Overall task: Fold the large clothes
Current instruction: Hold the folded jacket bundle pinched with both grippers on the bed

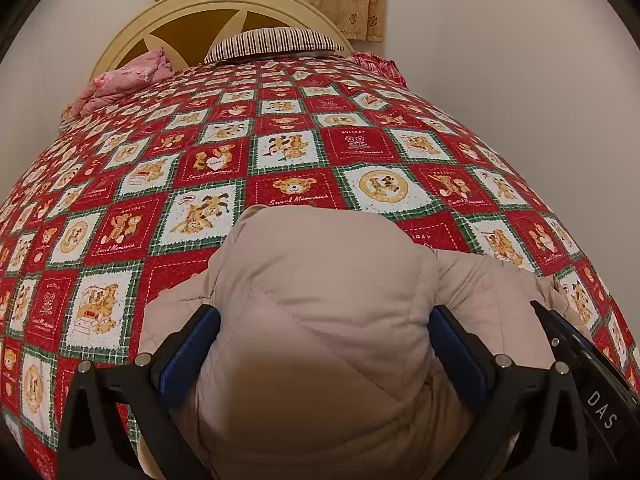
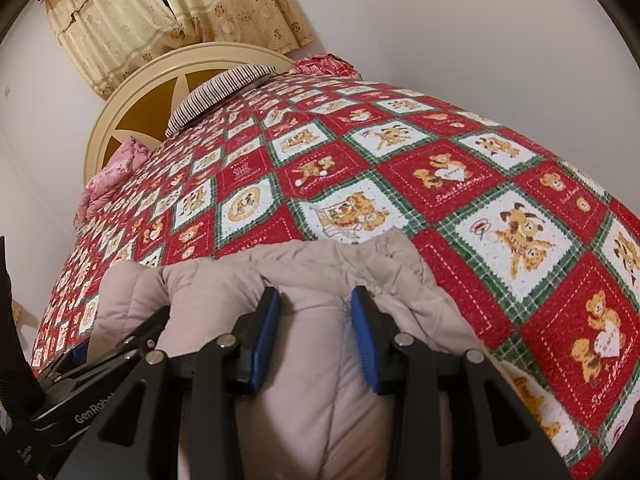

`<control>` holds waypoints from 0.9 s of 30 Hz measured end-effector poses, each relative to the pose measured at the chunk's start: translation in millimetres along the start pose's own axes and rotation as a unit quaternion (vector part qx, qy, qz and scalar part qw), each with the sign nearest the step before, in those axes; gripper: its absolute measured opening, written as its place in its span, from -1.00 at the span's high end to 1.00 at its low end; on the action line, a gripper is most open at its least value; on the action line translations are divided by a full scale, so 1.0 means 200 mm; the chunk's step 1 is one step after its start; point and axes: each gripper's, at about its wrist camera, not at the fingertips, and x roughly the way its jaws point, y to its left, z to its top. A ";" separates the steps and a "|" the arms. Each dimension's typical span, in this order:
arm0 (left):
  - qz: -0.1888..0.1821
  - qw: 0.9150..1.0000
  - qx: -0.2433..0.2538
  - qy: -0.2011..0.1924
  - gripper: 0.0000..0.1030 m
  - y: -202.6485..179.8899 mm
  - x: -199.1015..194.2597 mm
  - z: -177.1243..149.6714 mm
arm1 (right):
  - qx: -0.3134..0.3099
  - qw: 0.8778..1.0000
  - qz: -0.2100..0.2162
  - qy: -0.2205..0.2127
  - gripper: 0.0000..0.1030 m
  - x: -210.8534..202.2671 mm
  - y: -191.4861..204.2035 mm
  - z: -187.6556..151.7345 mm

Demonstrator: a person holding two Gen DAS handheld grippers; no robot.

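A beige quilted padded jacket [image 1: 320, 264] lies bunched at the near edge of a bed. My left gripper [image 1: 324, 312] is shut on a thick fold of it, with the blue pads [image 1: 192, 344] pressed into the padding on both sides. In the right wrist view, my right gripper [image 2: 315, 294] is shut on a narrower ridge of the same jacket [image 2: 240, 272] along a stitched seam. The right gripper's black body [image 1: 580, 360] shows close beside the left one, and the left gripper's body [image 2: 120, 352] shows at the lower left of the right wrist view.
The bed carries a red, white and green teddy-bear bedspread [image 1: 296, 152]. At its far end are a round cream headboard [image 1: 132, 36], a striped pillow [image 1: 276, 42], a pink quilt [image 1: 120, 80] and a red plaid cloth [image 1: 380, 64]. Walls stand close on both sides.
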 end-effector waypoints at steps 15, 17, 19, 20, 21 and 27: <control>0.004 1.000 0.003 0.000 -0.99 0.00 -0.01 0.00 | -0.012 1.000 -0.019 0.008 0.22 0.03 0.02 0.00; 0.004 1.000 0.003 0.000 -0.99 0.00 0.00 0.00 | -0.013 1.000 -0.020 0.008 0.22 0.03 0.02 0.00; 0.004 1.000 0.003 0.000 -0.99 0.00 0.00 0.00 | -0.013 1.000 -0.020 0.008 0.22 0.03 0.02 0.00; 0.003 1.000 0.002 0.000 -0.99 0.01 -0.01 0.00 | -0.013 1.000 -0.020 0.008 0.22 0.03 0.02 0.00; 0.004 1.000 0.003 0.000 -0.99 0.00 -0.01 0.00 | -0.015 1.000 -0.023 0.008 0.22 0.03 0.03 0.01; 0.004 1.000 0.004 0.000 -0.99 0.00 0.00 0.00 | -0.018 0.999 -0.028 0.008 0.22 0.03 0.04 0.00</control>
